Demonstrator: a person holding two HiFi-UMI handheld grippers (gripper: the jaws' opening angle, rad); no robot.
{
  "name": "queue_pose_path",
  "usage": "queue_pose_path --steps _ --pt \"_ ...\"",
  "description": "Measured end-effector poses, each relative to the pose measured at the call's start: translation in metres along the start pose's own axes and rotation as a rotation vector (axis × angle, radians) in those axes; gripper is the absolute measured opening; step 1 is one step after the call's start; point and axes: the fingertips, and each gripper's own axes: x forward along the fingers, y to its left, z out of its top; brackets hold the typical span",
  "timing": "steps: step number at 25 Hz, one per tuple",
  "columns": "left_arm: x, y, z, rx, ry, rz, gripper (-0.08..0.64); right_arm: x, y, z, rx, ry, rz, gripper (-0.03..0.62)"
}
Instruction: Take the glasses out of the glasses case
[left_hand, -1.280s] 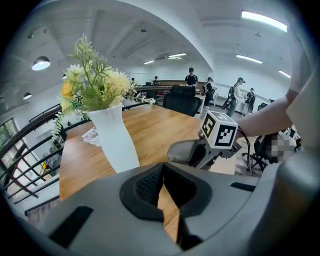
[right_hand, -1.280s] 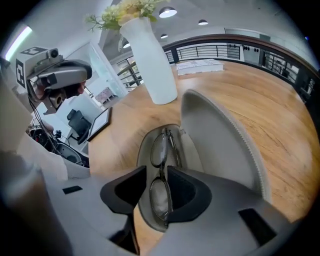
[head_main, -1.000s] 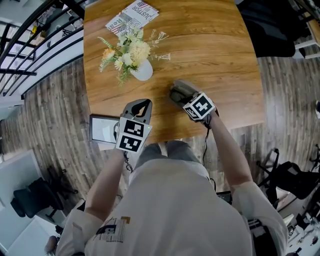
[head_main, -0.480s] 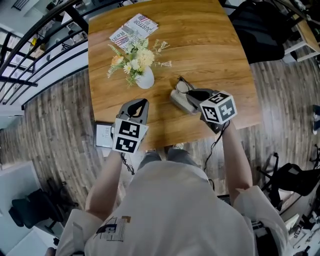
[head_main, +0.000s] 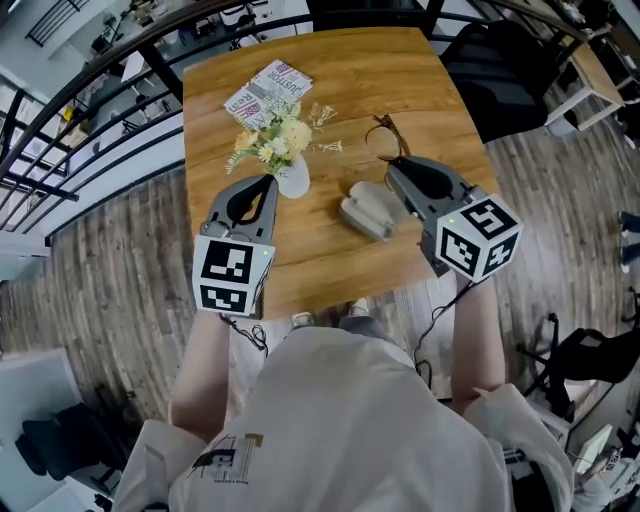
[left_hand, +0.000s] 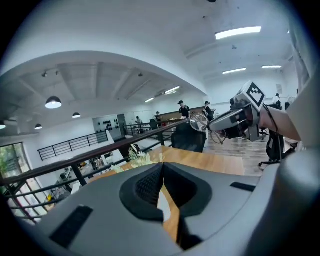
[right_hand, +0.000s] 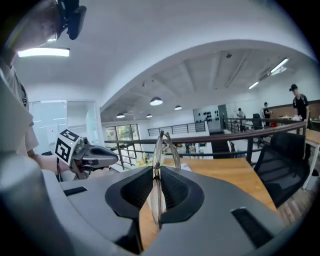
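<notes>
The grey glasses case lies open on the wooden table, with nothing visible inside it. My right gripper hangs above and to the right of it, shut on the thin-framed glasses, which stick out past its tips. In the right gripper view the glasses stand edge-on between the pads of the right gripper. My left gripper is raised at the table's left, shut on nothing. The left gripper view shows the right gripper holding the glasses in the air.
A white vase of flowers stands just beyond the left gripper, and a magazine lies at the far left of the table. A black railing runs along the left. A dark chair stands at the far right.
Both grippers have risen. The right one lifted the glasses out of the case and carried them up and away; the case stays open on the table.
</notes>
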Motion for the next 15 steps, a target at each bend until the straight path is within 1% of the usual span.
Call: queue_pose_path --steps 3,8,12,15 --pt "-0.017 0.012 0.033 0.046 -0.074 0.024 0.017 -0.021 0.015 0.044 -0.031 -0.12 -0.022 0.067" --pt "-0.049 0.028 0.08 0.071 -0.184 0.061 0.017 -0.064 0.044 0.106 -0.053 -0.293 -0.051 0.067" --pt "-0.077 0.037 0.111 0.1 -0.266 0.092 0.017 -0.095 0.061 0.143 -0.086 -0.408 -0.093 0.067" --pt "-0.094 0.042 0.126 0.122 -0.311 0.127 0.017 -0.116 0.071 0.161 -0.094 -0.491 -0.103 0.066"
